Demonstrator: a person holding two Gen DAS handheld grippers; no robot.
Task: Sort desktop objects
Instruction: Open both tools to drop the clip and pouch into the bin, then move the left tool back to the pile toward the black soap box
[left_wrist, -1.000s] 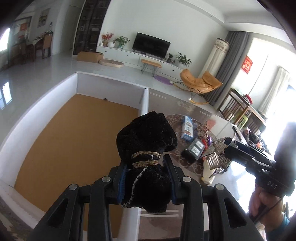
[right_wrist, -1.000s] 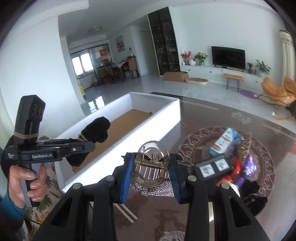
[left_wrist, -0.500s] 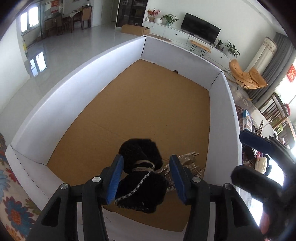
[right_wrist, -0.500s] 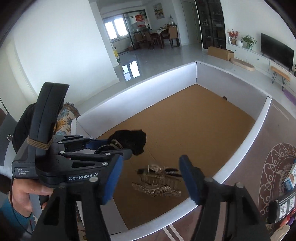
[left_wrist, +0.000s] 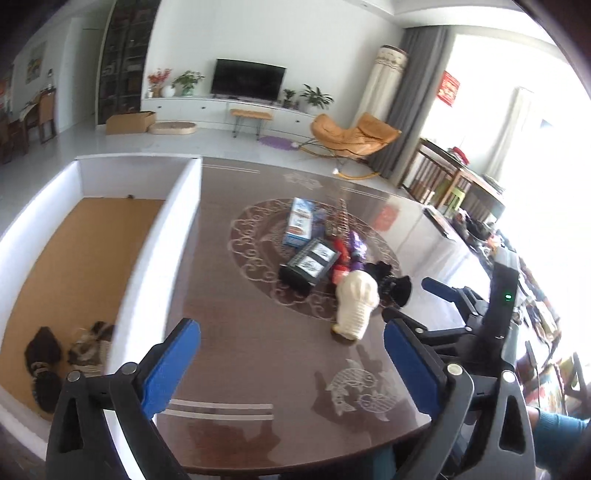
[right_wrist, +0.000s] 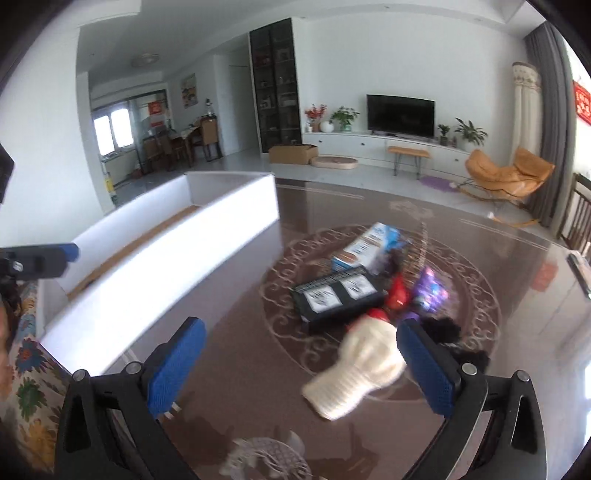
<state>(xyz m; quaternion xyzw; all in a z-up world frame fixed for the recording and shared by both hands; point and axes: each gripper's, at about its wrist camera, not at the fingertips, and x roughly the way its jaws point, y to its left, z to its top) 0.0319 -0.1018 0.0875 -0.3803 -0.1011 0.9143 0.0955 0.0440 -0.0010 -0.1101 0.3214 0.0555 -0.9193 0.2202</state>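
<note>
Left hand-held gripper spread wide with nothing between its blue pads, jaws having just been opening; hovering over the dark brown table. Right hand-held gripper likewise spread wide and empty after just opening, poised above the same table, with the cream knitted item lying on the surface partly between its fingers but not pressed by either pad.

Inside the white-walled box with cardboard floor, at the near left corner: black fuzzy item tied with string, and just beside it a metallic mesh item, blurred.

In the middle of the table, on the round ornamental pattern, a pile: blue-and-white carton, black flat package with two white labels touching its near end, red item and purple item just beside that, cream knitted item at the near edge, black fuzzy items right of it.

At the right of the left wrist view, the right hand-held gripper's body with a green light lit, and a teal sleeve at the lower right edge.
</note>
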